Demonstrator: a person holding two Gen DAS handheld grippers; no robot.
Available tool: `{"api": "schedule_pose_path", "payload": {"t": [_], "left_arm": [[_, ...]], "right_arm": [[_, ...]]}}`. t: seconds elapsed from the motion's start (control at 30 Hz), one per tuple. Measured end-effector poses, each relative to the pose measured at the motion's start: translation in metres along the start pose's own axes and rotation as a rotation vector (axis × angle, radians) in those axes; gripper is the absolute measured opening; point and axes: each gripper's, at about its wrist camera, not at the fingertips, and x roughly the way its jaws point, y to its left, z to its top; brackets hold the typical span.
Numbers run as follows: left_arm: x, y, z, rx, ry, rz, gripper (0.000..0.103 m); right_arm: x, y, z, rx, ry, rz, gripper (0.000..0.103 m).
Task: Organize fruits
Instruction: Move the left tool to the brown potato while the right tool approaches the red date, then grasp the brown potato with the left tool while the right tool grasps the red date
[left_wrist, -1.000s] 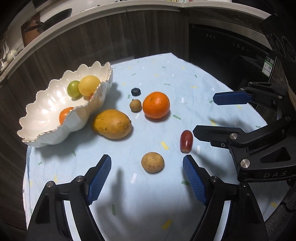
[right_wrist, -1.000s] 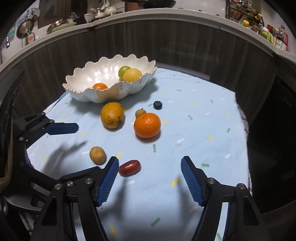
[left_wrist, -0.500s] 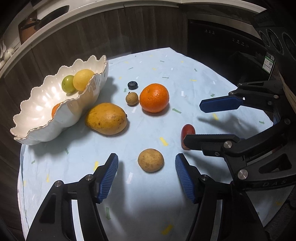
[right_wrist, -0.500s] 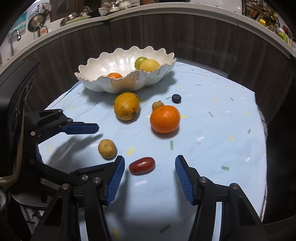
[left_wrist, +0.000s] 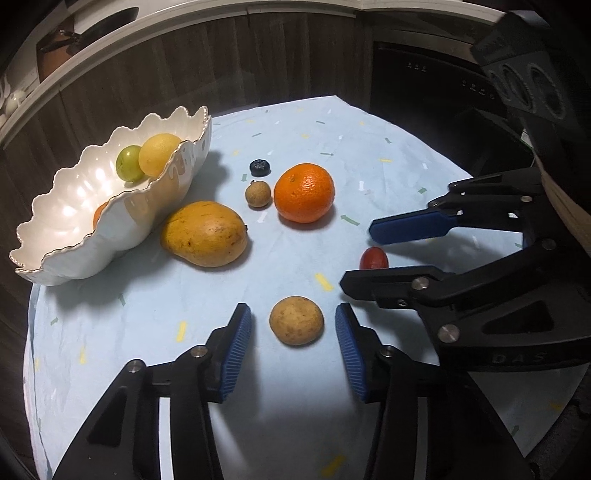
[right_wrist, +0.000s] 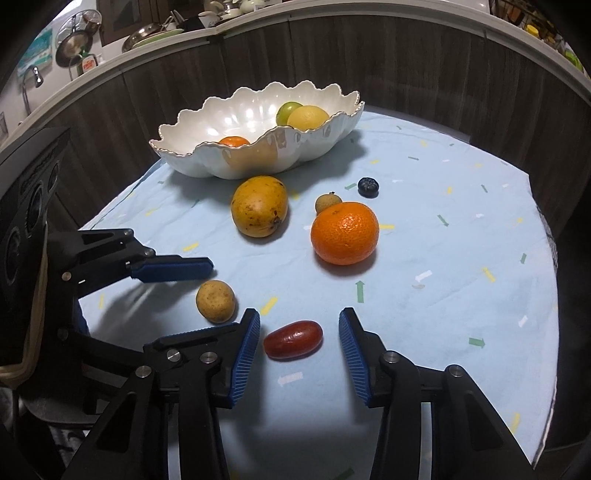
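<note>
Now both grippers are narrowing at once, each around its own fruit, where a second ago both stood far wider.

At the upper left of the left wrist view sits the scalloped white bowl (left_wrist: 66, 254) with a green fruit (left_wrist: 128, 163), a yellow fruit (left_wrist: 159, 154) and a partly hidden orange one already inside. To its right on the pale blue cloth (left_wrist: 388, 166) lie the mango (left_wrist: 205, 233), the small brown fruit (left_wrist: 258, 193), the blueberry (left_wrist: 260, 167) and the orange (left_wrist: 304, 192), all loose and untouched. At lower centre the left gripper (left_wrist: 293, 345) has drawn in around the round tan fruit (left_wrist: 296, 319); its jaws are closing, the fruit lies between them, and a strip of cloth shows on each side, so the pads do not yet press it.

At the right of that view the right gripper's fingers (left_wrist: 406, 225) straddle the red oblong fruit (left_wrist: 373, 258). In the right wrist view the right gripper (right_wrist: 299, 345) at lower centre is also closing, with that red fruit (right_wrist: 293, 339) between the blue pads; the left pad is just beside its end and the right pad stands apart from it. Neither fruit is held or lifted.

I judge the step to be a double pick-up about to land, with six loose fruits yet to reach the bowl.
</note>
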Motion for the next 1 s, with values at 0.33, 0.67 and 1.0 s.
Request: {"api": "schedule_pose_path", "payload": {"t": [0.33,0.67,1.0], "left_arm": [[-0.002,-0.002,-0.001,0.007,-0.009,-0.010,0.028],[-0.008,0.000,0.001,-0.005,-0.021,-0.008,0.028],[-0.025,0.001,0.006,-0.009,-0.063,0.013,0.028]], "right_arm": [[0.003,0.001,0.000,0.006,0.002,0.008,0.031],[-0.007,0.002,-0.002,0.020,-0.011,-0.013,0.031],[-0.026,0.009,0.006,0.025,-0.045,-0.036,0.031]]}}
